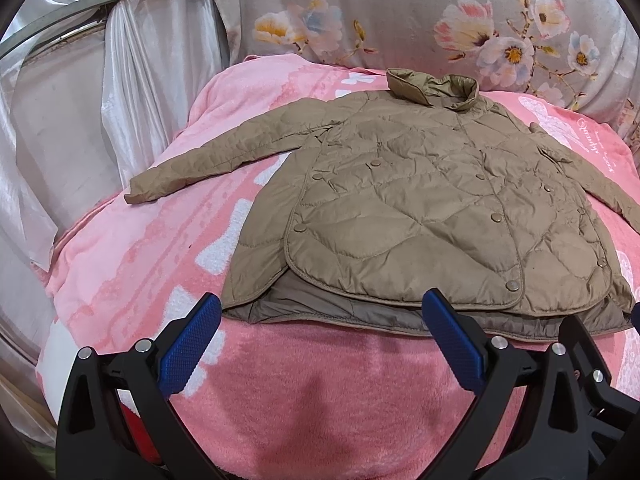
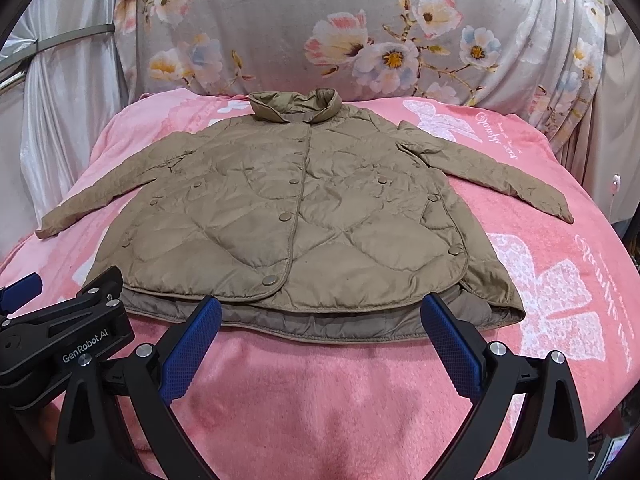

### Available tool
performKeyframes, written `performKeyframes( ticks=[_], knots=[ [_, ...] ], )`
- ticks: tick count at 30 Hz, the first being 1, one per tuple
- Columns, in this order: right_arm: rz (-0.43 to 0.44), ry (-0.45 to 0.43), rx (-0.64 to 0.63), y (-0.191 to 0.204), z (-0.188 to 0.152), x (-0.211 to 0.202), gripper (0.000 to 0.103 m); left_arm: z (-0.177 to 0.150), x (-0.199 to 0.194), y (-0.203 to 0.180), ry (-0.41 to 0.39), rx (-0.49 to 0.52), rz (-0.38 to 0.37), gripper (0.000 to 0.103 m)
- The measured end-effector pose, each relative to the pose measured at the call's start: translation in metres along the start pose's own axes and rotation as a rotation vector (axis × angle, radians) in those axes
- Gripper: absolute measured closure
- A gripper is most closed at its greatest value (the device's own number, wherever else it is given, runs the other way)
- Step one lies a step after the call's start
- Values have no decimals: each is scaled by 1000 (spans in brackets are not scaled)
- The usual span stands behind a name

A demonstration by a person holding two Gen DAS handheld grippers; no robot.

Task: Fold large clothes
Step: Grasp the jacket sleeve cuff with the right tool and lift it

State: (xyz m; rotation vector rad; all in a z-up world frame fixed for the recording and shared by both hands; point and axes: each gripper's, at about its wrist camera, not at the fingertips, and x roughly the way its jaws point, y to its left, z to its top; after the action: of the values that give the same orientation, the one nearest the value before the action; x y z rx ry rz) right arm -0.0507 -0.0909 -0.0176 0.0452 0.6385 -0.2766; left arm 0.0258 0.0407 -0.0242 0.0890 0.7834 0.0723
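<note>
Jacket (image 2: pixel 288 216) lies flat, unfolded on blanket (image 2: pixel 304 384); I hold left gripper (image 1: pixel 320 344) and right gripper (image 2: pixel 320 344) spread, empty; all folds remain.

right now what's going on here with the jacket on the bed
A person holds a two-finger gripper in each hand over a tan quilted jacket spread flat, front up, on a pink blanket. Both sleeves lie out to the sides and nothing is folded yet. The left gripper and the right gripper are both open and empty, hovering just short of the jacket's hem.
</note>
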Motion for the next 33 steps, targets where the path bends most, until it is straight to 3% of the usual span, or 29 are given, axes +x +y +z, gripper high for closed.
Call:
performKeyframes(
  ticks=[6, 12, 17, 24, 26, 30, 33],
  knots=[
    [6, 12, 91, -40, 12, 15, 5, 12, 10, 8, 6, -25, -6, 5],
    [-151, 4, 249, -142, 32, 41, 5, 27, 30, 25, 8, -72, 60, 5],
    [-197, 11, 423, -238, 50, 74, 5, 37, 51, 29, 25, -90, 101, 5],
    [-235, 68, 669, -360, 70, 152, 5, 51, 74, 20, 31, -55, 123, 5],
    [-267, 60, 709, -383, 71, 164, 5, 55, 81, 18, 30, -52, 139, 5],
    [-306, 63, 819, -429, 71, 188, 18, 64, 99, 19, 39, -55, 177, 5],
    [-333, 77, 868, -452, 70, 203, 19, 68, 111, 23, 52, -64, 204, 5]
  ],
)
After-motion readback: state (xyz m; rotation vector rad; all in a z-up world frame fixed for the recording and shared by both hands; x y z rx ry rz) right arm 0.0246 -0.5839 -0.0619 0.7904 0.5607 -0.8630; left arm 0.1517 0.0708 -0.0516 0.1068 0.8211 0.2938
